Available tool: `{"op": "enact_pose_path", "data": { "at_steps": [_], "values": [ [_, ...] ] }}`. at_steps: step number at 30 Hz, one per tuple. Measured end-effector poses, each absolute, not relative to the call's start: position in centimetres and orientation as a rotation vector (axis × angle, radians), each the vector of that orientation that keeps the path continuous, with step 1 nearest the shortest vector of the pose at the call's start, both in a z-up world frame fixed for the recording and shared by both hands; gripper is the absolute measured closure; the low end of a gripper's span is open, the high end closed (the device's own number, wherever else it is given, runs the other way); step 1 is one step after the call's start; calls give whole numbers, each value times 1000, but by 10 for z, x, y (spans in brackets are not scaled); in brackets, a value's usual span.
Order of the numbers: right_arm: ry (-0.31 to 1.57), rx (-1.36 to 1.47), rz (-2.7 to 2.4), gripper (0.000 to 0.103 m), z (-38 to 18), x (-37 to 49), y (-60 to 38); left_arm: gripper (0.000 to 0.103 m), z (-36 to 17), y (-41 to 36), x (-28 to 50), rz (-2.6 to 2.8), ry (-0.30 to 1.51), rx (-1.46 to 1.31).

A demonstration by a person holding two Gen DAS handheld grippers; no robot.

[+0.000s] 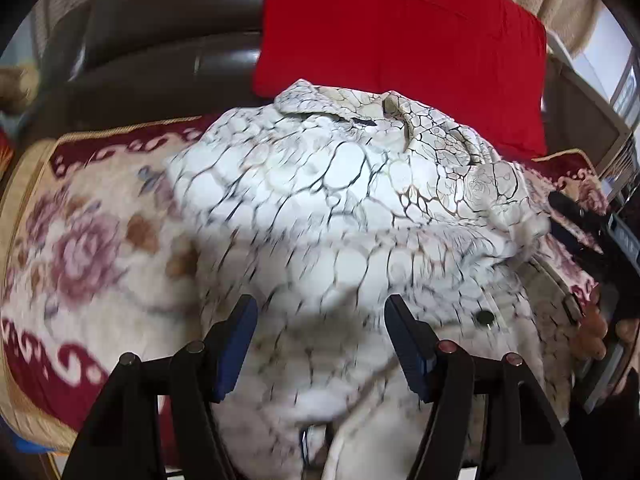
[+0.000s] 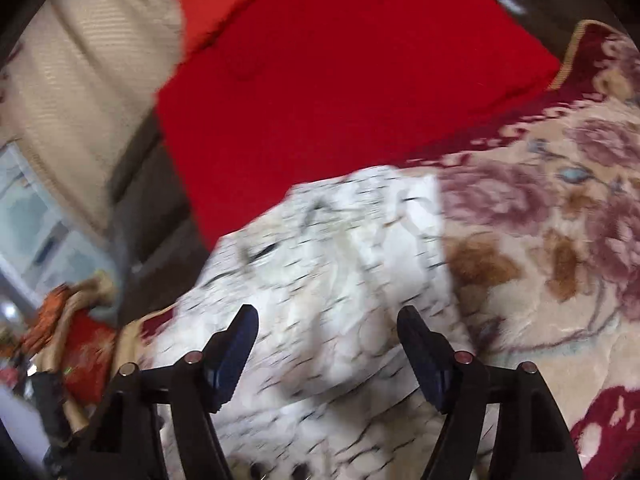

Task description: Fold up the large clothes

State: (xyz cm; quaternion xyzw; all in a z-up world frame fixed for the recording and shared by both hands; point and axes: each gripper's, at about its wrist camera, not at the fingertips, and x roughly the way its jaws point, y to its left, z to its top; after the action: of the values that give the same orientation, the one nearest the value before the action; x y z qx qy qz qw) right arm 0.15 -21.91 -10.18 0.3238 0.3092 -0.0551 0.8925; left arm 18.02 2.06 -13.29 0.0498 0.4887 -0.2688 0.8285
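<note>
A white shirt (image 1: pixel 328 208) with a dark crackle print lies spread on a floral blanket (image 1: pixel 84 240), collar at the far side and a dark button (image 1: pixel 485 317) near the front right. My left gripper (image 1: pixel 322 308) hangs above its lower part, jaws open and nothing between them. In the right wrist view the same shirt (image 2: pixel 328 280) lies blurred under my right gripper (image 2: pixel 328 316), which also stands open and holds nothing. At the right edge of the left wrist view the other gripper's dark body (image 1: pixel 580 220) sits beside the shirt's sleeve.
A red cushion (image 1: pixel 400 40) leans against the dark sofa back (image 1: pixel 160 40) just behind the collar; it also fills the top of the right wrist view as the cushion (image 2: pixel 340 80). The floral blanket (image 2: pixel 540 260) covers the seat. Beige curtains (image 2: pixel 80 80) hang at the side.
</note>
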Motion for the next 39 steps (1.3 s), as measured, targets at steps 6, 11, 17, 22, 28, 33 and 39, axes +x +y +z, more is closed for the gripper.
{"op": "enact_pose_path", "data": {
  "at_steps": [6, 11, 17, 22, 28, 33, 39],
  "values": [
    [851, 842, 319, 28, -135, -5, -165, 36, -132, 74, 164, -495, 1064, -33],
    [989, 896, 454, 28, -165, -7, -122, 36, -126, 102, 148, -457, 1060, -90],
    [1186, 865, 759, 28, -172, -44, -76, 36, -137, 125, 133, -428, 1071, -103],
    [1292, 736, 772, 28, -174, -118, -84, 36, -160, 115, 122, -447, 1111, -78],
    [1023, 698, 485, 28, -120, -157, -159, 36, -188, 98, 102, -485, 1159, -32],
    [965, 790, 286, 27, -123, -147, -192, 36, -209, 108, 89, -468, 1213, -66],
    [915, 960, 220, 27, -142, -138, -232, 36, -200, 103, 76, -500, 1192, -72]
  ]
}}
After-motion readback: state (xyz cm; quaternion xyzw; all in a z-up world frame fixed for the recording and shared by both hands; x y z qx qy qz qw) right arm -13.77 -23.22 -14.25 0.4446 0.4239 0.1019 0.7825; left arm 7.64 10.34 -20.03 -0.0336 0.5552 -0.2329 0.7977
